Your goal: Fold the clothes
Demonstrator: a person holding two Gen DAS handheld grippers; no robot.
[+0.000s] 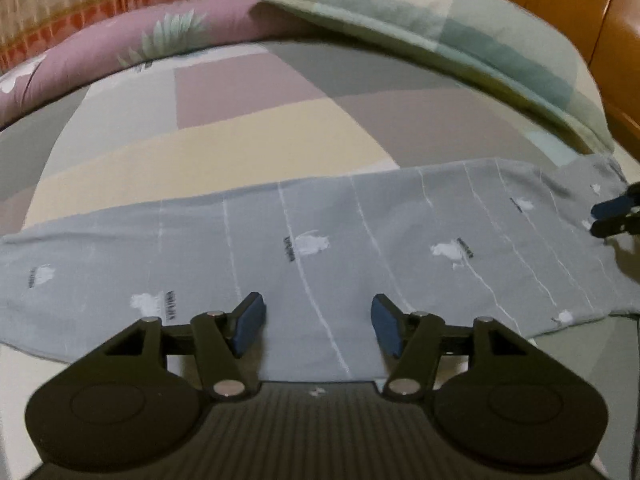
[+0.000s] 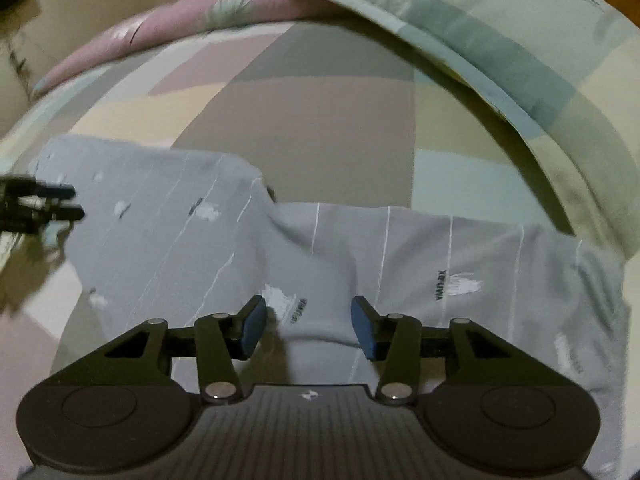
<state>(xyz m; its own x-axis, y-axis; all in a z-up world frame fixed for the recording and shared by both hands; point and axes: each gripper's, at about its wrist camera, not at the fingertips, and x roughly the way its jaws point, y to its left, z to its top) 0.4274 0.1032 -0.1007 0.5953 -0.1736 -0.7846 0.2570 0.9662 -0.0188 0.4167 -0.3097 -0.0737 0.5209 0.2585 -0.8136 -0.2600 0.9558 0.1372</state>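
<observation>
Grey garment [image 1: 320,248] lies on bed [image 1: 240,120], folded into long strip under both grippers. Left gripper [image 1: 318,324] fingers apart, empty. Right gripper [image 2: 308,326] fingers apart, over raised crease. Further folds probably left.

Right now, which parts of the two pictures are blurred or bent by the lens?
Left wrist view: the green pillow is smeared, the bedsheet bulges like a dome. Right wrist view: the grey garment is soft, its right edge blurred.
</observation>
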